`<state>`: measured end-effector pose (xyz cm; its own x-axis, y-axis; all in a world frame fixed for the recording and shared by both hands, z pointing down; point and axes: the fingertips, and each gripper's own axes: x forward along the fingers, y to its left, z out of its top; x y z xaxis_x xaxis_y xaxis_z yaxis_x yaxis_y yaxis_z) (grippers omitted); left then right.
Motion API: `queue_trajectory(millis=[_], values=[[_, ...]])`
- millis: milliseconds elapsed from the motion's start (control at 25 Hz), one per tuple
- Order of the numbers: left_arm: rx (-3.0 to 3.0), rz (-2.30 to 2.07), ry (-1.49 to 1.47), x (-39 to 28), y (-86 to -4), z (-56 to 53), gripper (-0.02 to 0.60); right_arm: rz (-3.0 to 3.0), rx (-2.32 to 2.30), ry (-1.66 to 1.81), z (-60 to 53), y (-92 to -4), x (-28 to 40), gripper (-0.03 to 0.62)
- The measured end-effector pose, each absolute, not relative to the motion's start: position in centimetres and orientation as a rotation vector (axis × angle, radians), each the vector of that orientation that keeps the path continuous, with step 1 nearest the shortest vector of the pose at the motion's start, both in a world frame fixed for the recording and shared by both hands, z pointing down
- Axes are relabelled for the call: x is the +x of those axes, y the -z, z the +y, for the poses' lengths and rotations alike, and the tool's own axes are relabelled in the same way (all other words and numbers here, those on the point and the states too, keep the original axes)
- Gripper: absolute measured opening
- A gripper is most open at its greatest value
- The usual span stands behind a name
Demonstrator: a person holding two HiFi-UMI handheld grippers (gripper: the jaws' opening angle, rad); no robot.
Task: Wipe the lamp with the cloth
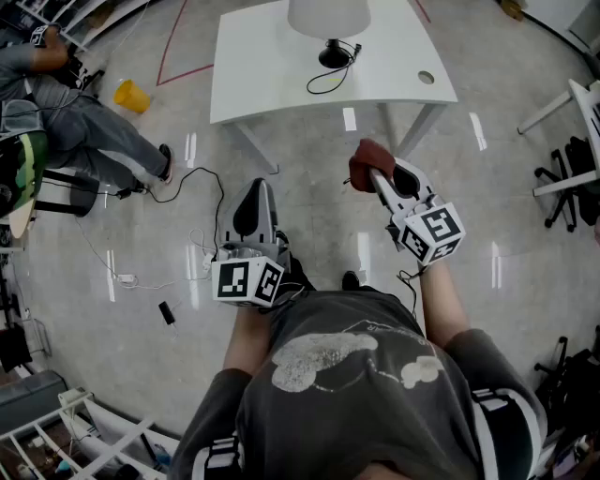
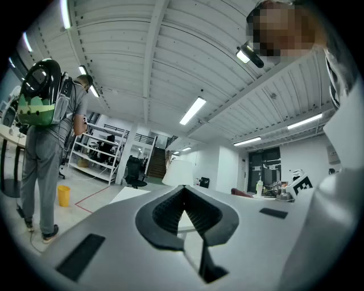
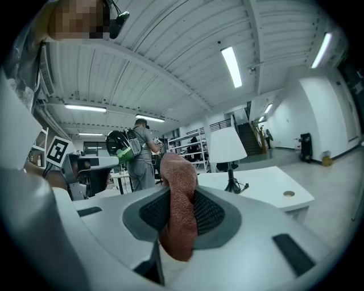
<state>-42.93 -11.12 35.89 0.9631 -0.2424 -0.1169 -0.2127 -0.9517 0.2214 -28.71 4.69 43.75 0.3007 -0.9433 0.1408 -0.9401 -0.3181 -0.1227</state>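
Right gripper point(image 3: 181, 211) first: on my feed its jaws are pinched on the reddish-brown cloth point(image 3: 178, 196), which is bunched between the ribbed pads point(image 3: 209, 213) and pokes out past the tips. Left gripper point(image 2: 183, 200) is pressed together at the tips with nothing between them; only a narrow wedge of gap shows nearer the camera. From the head view I see both grippers held out in front of the person's torso over the glossy grey floor point(image 1: 309, 197), the left one lower and closer to the body, the right one reaching further forward with the cloth at its front end.

Beyond them stands the white table point(image 1: 272, 80), well apart from both grippers. The lamp point(image 1: 329, 21) sits on it towards the far edge, upright, with a white shade over a dark round base, and its black cable point(image 1: 330, 81) loops across the tabletop. A small round hole point(image 1: 427, 77) marks the table's right side. Off to the far left a yellow bucket point(image 1: 131, 96) stands on the floor near a person in grey point(image 1: 89, 127) carrying a backpack.
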Motion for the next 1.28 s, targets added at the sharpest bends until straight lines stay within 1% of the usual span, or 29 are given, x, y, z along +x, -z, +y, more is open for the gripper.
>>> queue_trajectory(millis=[200, 600, 840, 1040, 1280], values=[[2.922, -0.28, 0.235, -41.3, -35.0, -16.3, 0.008, 1.754, -2.573, 0.319, 0.3, -43.3, -27.3, 0.091], [2.959, -0.023, 0.209, -37.0, -34.9, -27.6, 0.008, 1.613, -2.688, 0.364, -12.9, -42.4, -24.2, 0.091], [2.926, 0.049, 0.158, -35.5, -35.7, -33.0, 0.008, 1.502, -2.754, 0.453, -16.9, -43.5, -23.4, 0.091], [2.9, 0.075, 0.149, -33.2, -36.4, -36.3, 0.008, 1.434, -2.745, 0.468, -19.6, -43.5, -22.2, 0.091], [2.936, 0.121, 0.196, -27.6, -34.8, -35.8, 0.008, 1.396, -2.751, 0.361, -21.3, -41.3, -17.0, 0.091]])
